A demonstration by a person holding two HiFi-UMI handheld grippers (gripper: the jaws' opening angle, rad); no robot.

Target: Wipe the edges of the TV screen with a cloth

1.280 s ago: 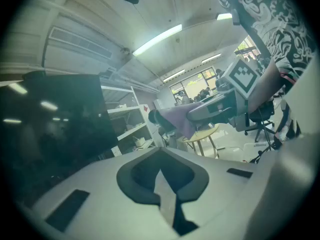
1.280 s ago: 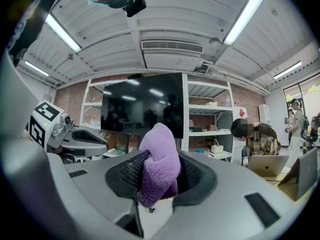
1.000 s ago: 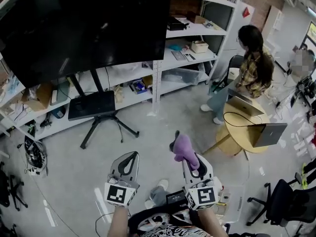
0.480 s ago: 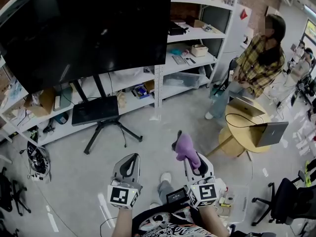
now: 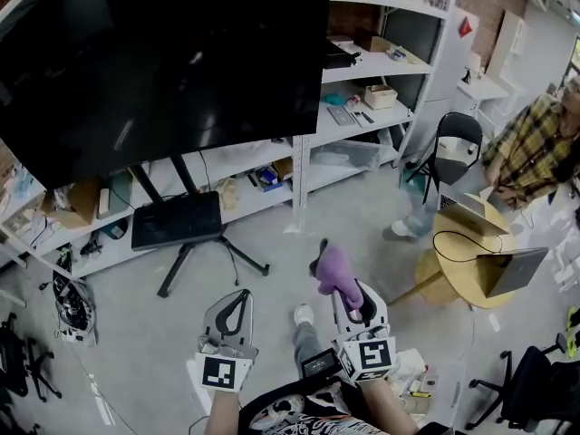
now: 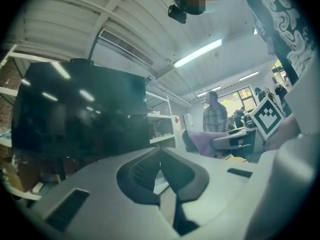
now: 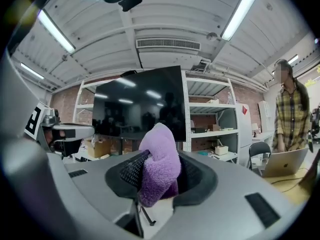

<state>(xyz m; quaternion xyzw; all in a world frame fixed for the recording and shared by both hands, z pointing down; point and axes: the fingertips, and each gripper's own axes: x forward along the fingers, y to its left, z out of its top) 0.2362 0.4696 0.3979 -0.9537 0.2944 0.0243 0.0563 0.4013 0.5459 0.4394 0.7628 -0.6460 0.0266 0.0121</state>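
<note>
The left tongs (image 5: 237, 296) are held low at the near edge of the scene, above the grey floor (image 5: 118, 333), with their jaws brought together at the tips and nothing between them. Just to their right the right tongs (image 5: 348, 290) are clamped on a fluffy purple cloth (image 5: 334, 268), which bulges up and out past the jaw tips in a folded lump. Both pairs of tongs point toward the far side, where the large dark TV screen (image 5: 163, 62) fills the far left of the scene, well apart from the cloth and from both tongs. The screen stands on a black stand (image 5: 195, 243) with splayed legs on the floor, and a flat black unit sits on that stand under the screen. Behind and to the right of the TV runs white shelving (image 5: 362, 66) loaded with boxes and small items. At the far right a person in a plaid shirt (image 5: 535, 157) stands beside a round wooden tabletop (image 5: 453, 261), which carries two open laptops and a looping black cable. A black folding chair (image 5: 453, 157) stands between the shelving and that tabletop. The person holding the tongs has one shoe (image 5: 303, 315) visible on the floor between the two pairs of tongs.
</note>
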